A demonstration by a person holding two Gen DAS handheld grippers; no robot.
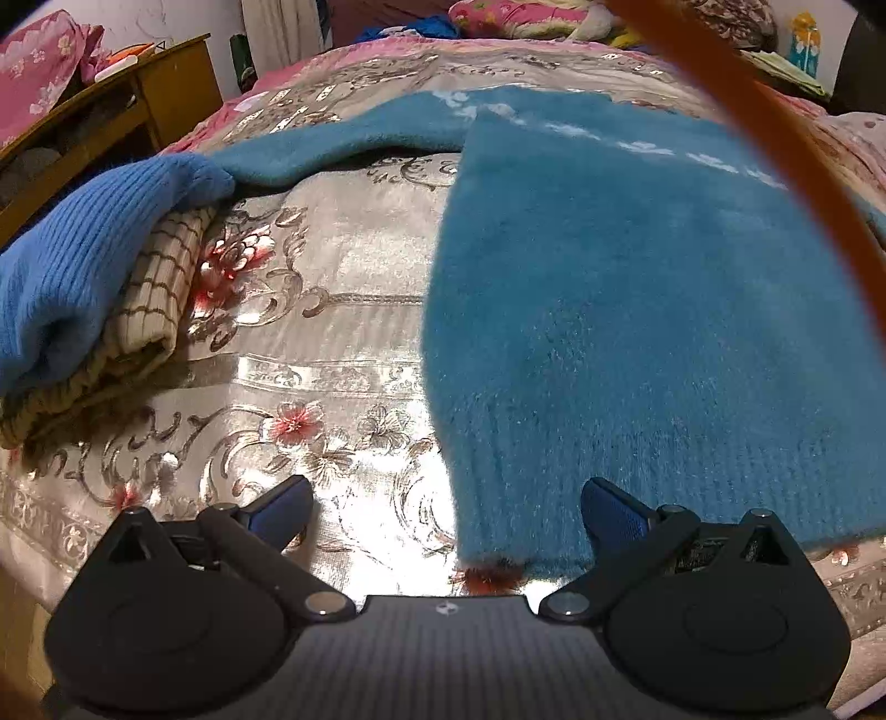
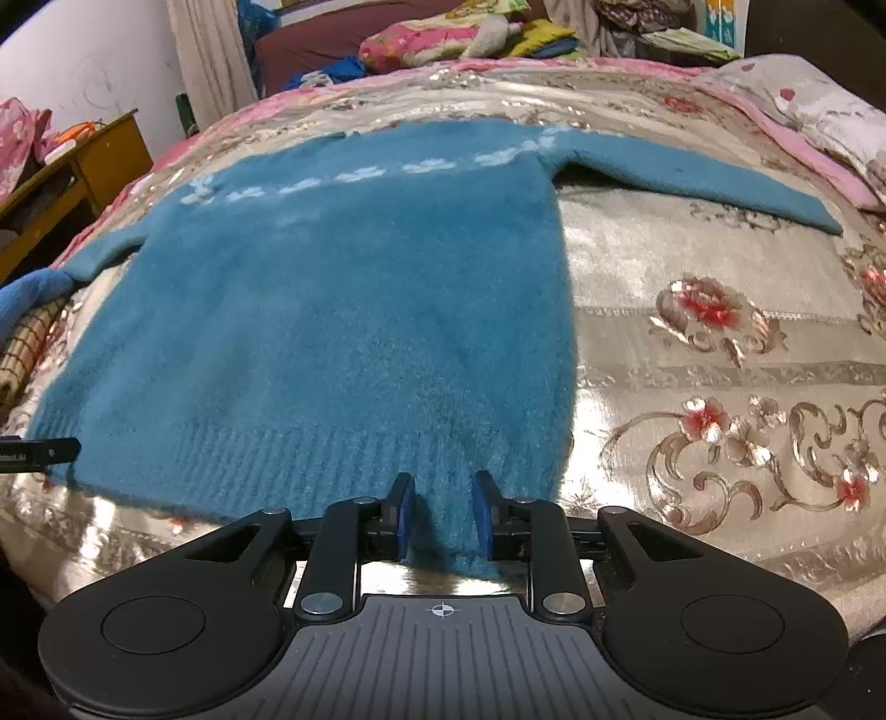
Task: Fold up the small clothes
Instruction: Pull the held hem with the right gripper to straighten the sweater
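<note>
A fuzzy teal sweater [image 2: 332,310] with a band of white flowers lies flat on the bed, both sleeves spread out. It also shows in the left wrist view [image 1: 637,310]. My right gripper [image 2: 441,512] is at the sweater's near hem, its jaws partly closed with a fold of the ribbed hem between them. My left gripper [image 1: 446,507] is open wide at the hem's left corner, with its right finger [image 1: 614,512] over the hem and its left finger over bare bedspread. It holds nothing.
A stack of folded clothes, a blue knit [image 1: 94,238] on a beige checked one [image 1: 160,282], lies left of the sweater. The floral bedspread [image 2: 720,360] stretches to the right. A wooden desk [image 1: 155,88] stands left; pillows [image 2: 421,41] lie at the bed's far end. An orange cable [image 1: 775,166] crosses the left view.
</note>
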